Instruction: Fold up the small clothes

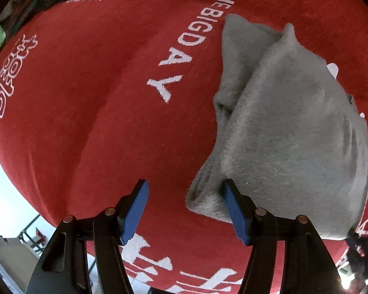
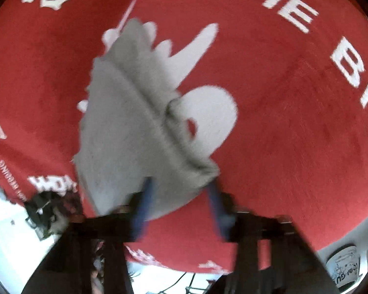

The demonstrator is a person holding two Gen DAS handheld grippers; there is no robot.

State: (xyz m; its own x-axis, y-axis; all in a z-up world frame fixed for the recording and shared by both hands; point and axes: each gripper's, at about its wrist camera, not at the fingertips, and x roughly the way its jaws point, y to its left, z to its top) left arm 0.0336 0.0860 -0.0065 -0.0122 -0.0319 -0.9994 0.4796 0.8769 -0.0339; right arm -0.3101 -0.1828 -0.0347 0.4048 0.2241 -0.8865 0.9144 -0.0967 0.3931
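Tabletop (image 1: 90, 103) under red cloth with white lettering, carrying grey garment (image 1: 294, 134) toward its right side. Folded over already, one thick layer lying atop a narrower flap; probably midway, with at least one more fold and smoothing left. Soft, fuzzy knit, rumpled at near edge. Left gripper (image 1: 186, 210) beside garment's near corner, jaws apart, empty. Right gripper (image 2: 181, 203) blurred, jaws apart around garment's folded corner, not visibly clamped.
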